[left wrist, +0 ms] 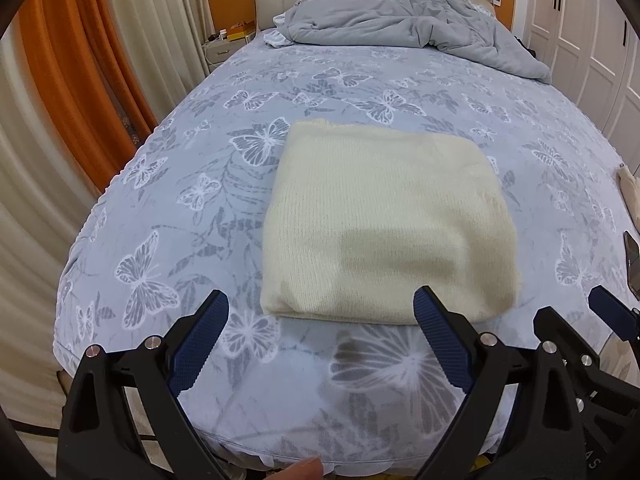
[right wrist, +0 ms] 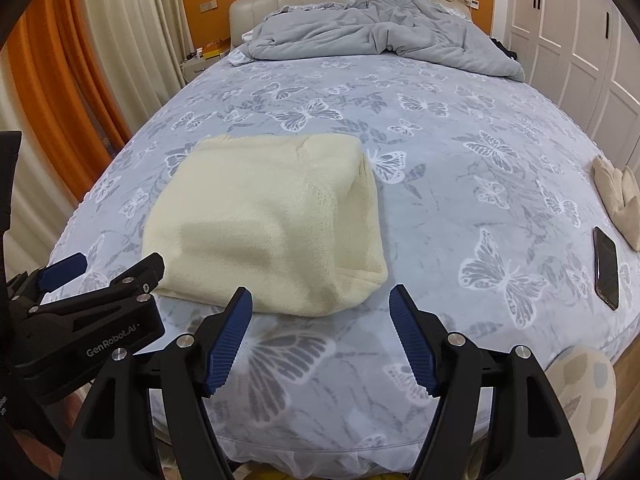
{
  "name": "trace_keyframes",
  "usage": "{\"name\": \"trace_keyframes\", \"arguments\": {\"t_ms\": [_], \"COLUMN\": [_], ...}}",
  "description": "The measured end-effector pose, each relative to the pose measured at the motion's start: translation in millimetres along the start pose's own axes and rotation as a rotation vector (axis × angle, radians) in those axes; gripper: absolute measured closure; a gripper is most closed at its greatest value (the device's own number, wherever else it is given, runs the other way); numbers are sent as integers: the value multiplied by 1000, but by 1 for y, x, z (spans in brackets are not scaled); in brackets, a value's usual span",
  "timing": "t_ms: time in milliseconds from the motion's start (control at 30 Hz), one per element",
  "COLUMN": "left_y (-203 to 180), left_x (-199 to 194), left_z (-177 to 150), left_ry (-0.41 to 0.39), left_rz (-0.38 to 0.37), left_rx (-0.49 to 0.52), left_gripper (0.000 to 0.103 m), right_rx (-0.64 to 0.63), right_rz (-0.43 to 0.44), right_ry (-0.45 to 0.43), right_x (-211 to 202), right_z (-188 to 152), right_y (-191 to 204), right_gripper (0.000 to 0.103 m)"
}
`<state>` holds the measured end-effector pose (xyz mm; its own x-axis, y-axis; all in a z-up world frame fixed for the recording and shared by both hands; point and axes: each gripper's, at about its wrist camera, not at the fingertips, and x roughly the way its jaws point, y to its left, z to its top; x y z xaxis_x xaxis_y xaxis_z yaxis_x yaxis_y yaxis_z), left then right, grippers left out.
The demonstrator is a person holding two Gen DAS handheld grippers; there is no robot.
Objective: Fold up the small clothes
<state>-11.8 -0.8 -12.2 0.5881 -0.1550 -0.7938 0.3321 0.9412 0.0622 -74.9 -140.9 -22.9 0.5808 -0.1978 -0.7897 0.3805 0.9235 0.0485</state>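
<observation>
My left gripper (left wrist: 320, 344) and my right gripper (right wrist: 322, 338) both hang just off the near edge of the bed with the blue butterfly-print sheet (left wrist: 224, 184), fingers spread wide and holding nothing. The cream knitted garment (left wrist: 380, 224) lies folded into a thick square on the sheet, at about twelve o'clock from my left fingers and eleven o'clock from my right ones.

I judge the fold close to done, so the main risk is undoing it. If I pinch only the top layer at the near edge, the layers below could slide out and the square would open. The knit looks soft and loose, so the ribbed blue pads may snag a loop and drag it. Closing too low could also catch the sheet along with the garment.

Around it: a black phone (right wrist: 606, 268) lies at three o'clock near the bed's right edge, well apart from the garment, with a small beige cloth item (right wrist: 618, 196) beyond it. A rumpled grey duvet (right wrist: 380, 30) is heaped at the headboard. Nothing stands between my fingers and the garment.
</observation>
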Motion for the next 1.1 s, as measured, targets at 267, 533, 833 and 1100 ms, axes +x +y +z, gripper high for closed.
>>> {"name": "trace_keyframes", "arguments": {"t_ms": [267,533,833,1100], "left_y": [0,3,6,7], "left_x": [0,1,4,8], "left_z": [-3,-5,-6,-6], "left_ry": [0,3,11,22], "left_rz": [9,12,21,17], "left_rx": [0,-3,3,5], "left_gripper": [12,12,13,19], "right_rx": [-2,-21,-28,-33], "right_rz": [4,14,18,23], "right_ry": [4,14,23,34], "right_x": [0,1,3,7], "right_z": [-1,-3,-4,-6], "right_y": [2,2,4,5], "right_gripper": [34,34,34,34]}}
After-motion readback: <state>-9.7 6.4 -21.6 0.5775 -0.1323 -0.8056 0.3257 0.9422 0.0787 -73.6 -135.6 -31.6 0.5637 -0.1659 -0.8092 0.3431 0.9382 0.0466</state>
